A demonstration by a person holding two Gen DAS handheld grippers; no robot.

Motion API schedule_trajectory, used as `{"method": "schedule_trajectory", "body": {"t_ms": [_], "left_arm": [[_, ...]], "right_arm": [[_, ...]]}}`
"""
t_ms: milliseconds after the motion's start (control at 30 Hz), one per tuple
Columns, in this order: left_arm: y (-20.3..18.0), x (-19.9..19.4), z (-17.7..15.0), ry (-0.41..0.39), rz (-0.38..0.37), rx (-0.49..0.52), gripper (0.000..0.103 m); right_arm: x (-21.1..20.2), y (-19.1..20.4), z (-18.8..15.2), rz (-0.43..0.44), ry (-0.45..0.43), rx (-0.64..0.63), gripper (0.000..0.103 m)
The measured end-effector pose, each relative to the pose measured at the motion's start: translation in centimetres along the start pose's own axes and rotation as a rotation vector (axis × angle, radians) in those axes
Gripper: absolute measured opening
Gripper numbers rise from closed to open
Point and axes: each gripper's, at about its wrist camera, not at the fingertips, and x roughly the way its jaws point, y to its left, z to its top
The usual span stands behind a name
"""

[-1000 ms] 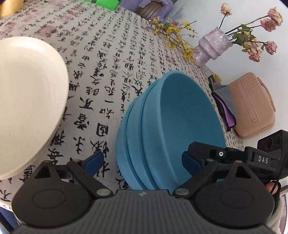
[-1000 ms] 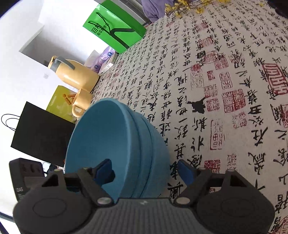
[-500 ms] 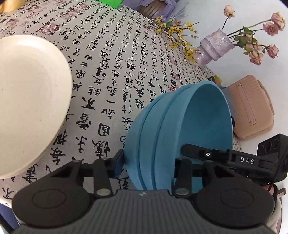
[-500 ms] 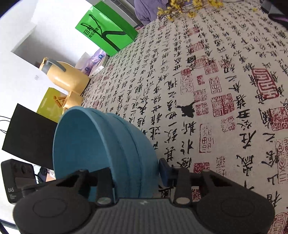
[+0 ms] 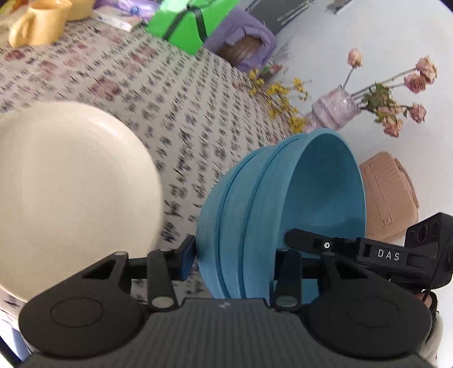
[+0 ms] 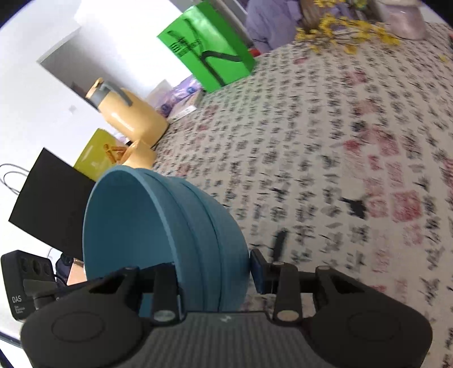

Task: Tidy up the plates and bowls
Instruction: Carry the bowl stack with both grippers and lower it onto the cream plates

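Readable writing: "DAS" in white letters on the black housing of your right gripper [image 5: 334, 249], seen from the left wrist; "DAS" again on the black body of your left gripper [image 6: 31, 286] at the lower left of the right wrist view, with smaller print under it too fine to read.
Bag print: the green bag [image 6: 206, 48] carries a black logo and strokes; no letters can be made out.
Tablecloth [image 5: 175, 93]: calligraphy characters in black with red seal blocks, all motion-blurred in both views; none legible.
Left gripper [image 5: 230, 261]: clamped on the rim of the blue bowl stack [image 5: 271, 203], one blue pad outside the wall, the other finger inside the top bowl.
Right gripper [image 6: 215, 269]: likewise clamped on the blue bowl stack [image 6: 158, 226] from the opposite side, one finger inside, blue pad against the outer wall.
Bowl stack: at least three nested rims show; tilted on its side between your two grippers, near the cream plate [image 5: 70, 192]. You cannot tell whether it touches the cloth.
Cut off: the plate runs out of frame at left and is partly covered by the gripper body.
Background: yellow jug [image 6: 127, 113] and yellow mug [image 5: 36, 25]; lilac vase [image 5: 334, 110] with dried roses; tan pouch [image 5: 388, 195], partly hidden behind the bowls.
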Motion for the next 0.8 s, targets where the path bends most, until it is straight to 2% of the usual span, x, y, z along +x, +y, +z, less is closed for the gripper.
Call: {"method": "schedule_trajectory", "body": {"t_ms": [300, 500, 800], "left_arm": [[5.6, -5.0, 2.6, -0.08, 0.093, -0.048, 0.044], [9.2, -7.0, 3.8, -0.087, 0.152, -0.083, 0.047], [12.5, -6.9, 4.2, -0.055, 0.139, -0.109, 0.048]], "right_arm": [[6.4, 6.6, 1.4, 0.061, 0.085, -0.075, 0.034], [10.8, 10.2, 1.2, 0.065, 0.138, -0.105, 0.035], [13.3, 11.3, 0.9, 0.032, 0.178, -0.095, 0.035]]}}
